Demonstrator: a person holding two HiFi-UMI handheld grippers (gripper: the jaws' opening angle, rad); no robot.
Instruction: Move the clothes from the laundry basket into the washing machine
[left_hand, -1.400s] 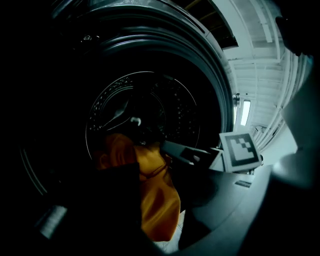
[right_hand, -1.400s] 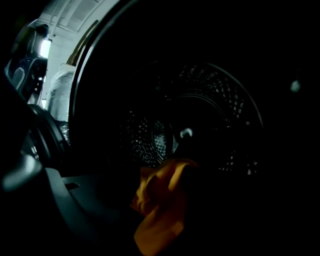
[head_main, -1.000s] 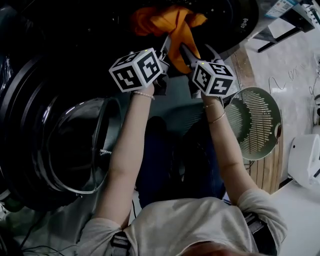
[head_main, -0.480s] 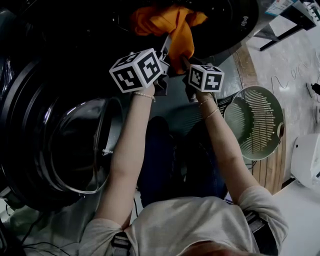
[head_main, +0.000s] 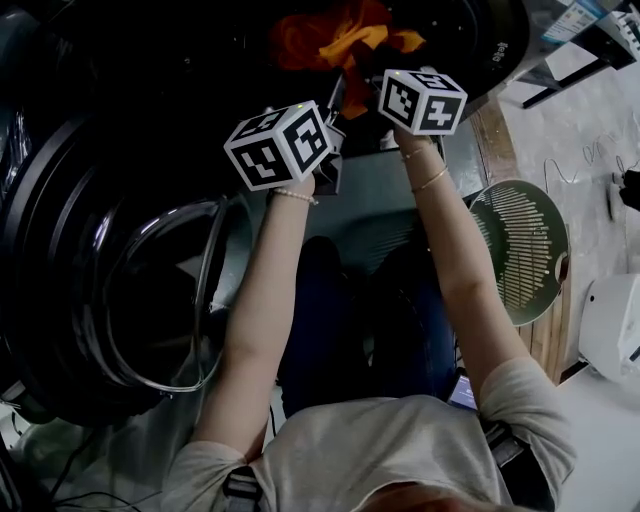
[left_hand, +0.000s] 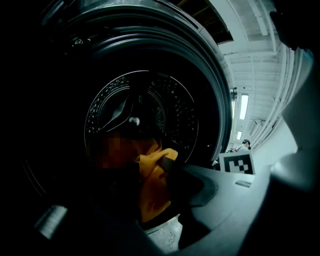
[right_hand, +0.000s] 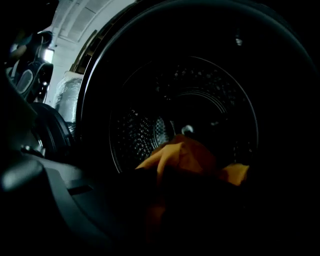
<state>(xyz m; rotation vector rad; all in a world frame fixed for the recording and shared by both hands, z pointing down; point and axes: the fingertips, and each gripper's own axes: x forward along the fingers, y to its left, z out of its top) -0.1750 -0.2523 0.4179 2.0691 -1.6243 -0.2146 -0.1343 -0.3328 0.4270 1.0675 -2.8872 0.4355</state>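
An orange garment (head_main: 340, 40) lies bunched in the mouth of the washing machine drum (left_hand: 150, 100). My left gripper (head_main: 335, 110) is at the drum's lower rim. In the left gripper view it (left_hand: 147, 180) is shut on a fold of the orange garment (left_hand: 150, 175). My right gripper (head_main: 375, 75) reaches further into the opening, up against the garment (right_hand: 185, 155). Its jaws have just been closing and now stand shut. The right gripper view is too dark to show whether cloth is caught between them.
The round glass door (head_main: 150, 290) hangs open at the left. A green laundry basket (head_main: 520, 250) stands on the floor at the right, with a white appliance (head_main: 610, 320) beyond it. The person's legs fill the space in front of the machine.
My right gripper has moved forward and up into the drum mouth. The orange strip that hung between the grippers has gone up into the opening. The left gripper has stayed put.
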